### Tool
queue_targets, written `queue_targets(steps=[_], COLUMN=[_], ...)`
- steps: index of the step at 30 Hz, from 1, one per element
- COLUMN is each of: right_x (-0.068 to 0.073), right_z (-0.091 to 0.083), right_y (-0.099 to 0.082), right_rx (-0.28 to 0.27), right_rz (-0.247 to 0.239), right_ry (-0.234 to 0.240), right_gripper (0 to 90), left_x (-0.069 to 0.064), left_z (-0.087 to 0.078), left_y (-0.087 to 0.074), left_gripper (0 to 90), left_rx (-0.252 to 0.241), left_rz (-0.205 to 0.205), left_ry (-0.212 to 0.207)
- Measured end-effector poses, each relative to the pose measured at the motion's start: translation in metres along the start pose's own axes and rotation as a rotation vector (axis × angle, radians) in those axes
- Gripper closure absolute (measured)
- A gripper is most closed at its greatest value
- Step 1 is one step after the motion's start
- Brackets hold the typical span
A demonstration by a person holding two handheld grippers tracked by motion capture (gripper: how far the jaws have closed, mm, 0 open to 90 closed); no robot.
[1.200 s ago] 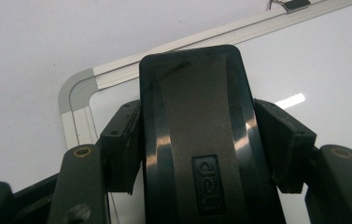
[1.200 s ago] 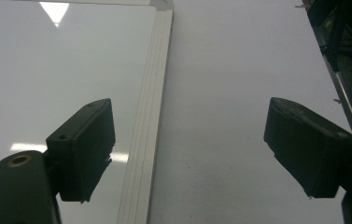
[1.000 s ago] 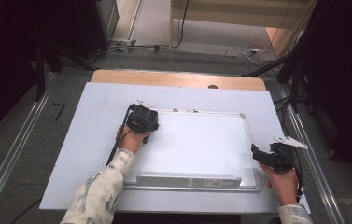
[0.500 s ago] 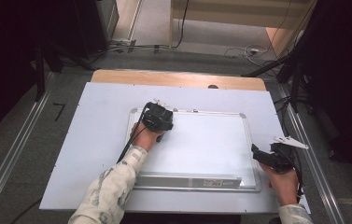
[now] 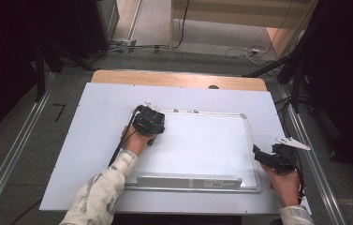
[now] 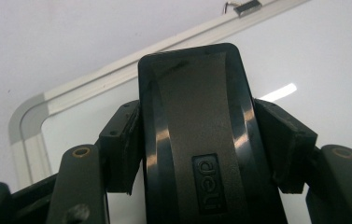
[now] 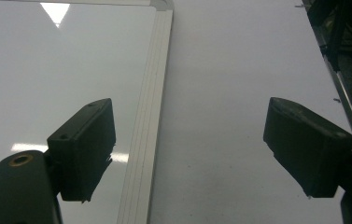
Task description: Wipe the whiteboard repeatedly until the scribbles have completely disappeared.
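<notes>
The left gripper hangs over the upper left corner of the whiteboard, its jaws closed on the flanks of a black eraser. In the left gripper view the eraser stands between the jaws and runs forward past their tips, with the board's rounded corner frame off to that gripper's left and ahead. My guess is that the step in hand is wiping the board, with the eraser at the start of a pass. The board looks clean in the high view, so I cannot tell how much wiping is left. The next move probably calls for keeping the eraser flat and pressed down while sweeping it across toward the far side.

The right gripper sits just off the board's right edge near its lower corner, jaws wide apart and holding nothing. In the right gripper view the board's frame runs forward between the jaws, nearer the left one, with bare table beneath the rest of the gap
</notes>
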State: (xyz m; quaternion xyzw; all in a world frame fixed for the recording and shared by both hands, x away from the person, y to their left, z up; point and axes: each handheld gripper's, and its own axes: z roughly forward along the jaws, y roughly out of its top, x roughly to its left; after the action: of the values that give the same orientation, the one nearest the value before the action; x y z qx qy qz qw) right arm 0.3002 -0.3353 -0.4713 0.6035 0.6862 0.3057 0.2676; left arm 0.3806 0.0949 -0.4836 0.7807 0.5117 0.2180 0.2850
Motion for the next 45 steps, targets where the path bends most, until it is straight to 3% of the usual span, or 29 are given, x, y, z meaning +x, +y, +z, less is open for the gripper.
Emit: queue_targets(steps=[6,11,21,27,29,33,41,45], right_x=[0.000,0.002,0.003,0.002,0.002,0.003,0.001,0.002], right_z=[0.001,0.001,0.003,0.003,0.002,0.003,0.002,0.003], right_y=[0.000,0.001,0.002,0.001,0.001,0.001,0.000,0.001], right_rx=[0.002,0.005,0.006,0.009,0.005,0.006,0.006,0.004], right_rz=[0.002,0.001,-0.009,-0.004,-0.009,-0.010,-0.003,-0.008], right_ry=[0.001,0.001,0.001,0.000,-0.001,-0.002,-0.003,-0.002], right_gripper=[15.5,15.5,15.7,15.7,15.7,15.7,15.7,15.8], left_x=[0.000,-0.003,-0.037,-0.042,-0.040,-0.030,0.013,0.013], left_z=[-0.012,-0.012,-0.016,-0.028,-0.030,-0.028,-0.017,-0.011], left_y=[-0.013,-0.014,-0.017,-0.030,-0.032,-0.032,-0.022,-0.014], left_gripper=[38.7,38.8,38.6,38.4,37.9,37.3,37.0,37.2], left_rx=[0.007,0.006,-0.003,-0.001,-0.002,-0.003,-0.002,0.004], left_rz=[0.019,0.027,0.086,0.127,0.134,0.099,-0.019,-0.019], left_ry=[-0.029,-0.040,-0.086,-0.090,-0.087,-0.079,0.006,0.020])
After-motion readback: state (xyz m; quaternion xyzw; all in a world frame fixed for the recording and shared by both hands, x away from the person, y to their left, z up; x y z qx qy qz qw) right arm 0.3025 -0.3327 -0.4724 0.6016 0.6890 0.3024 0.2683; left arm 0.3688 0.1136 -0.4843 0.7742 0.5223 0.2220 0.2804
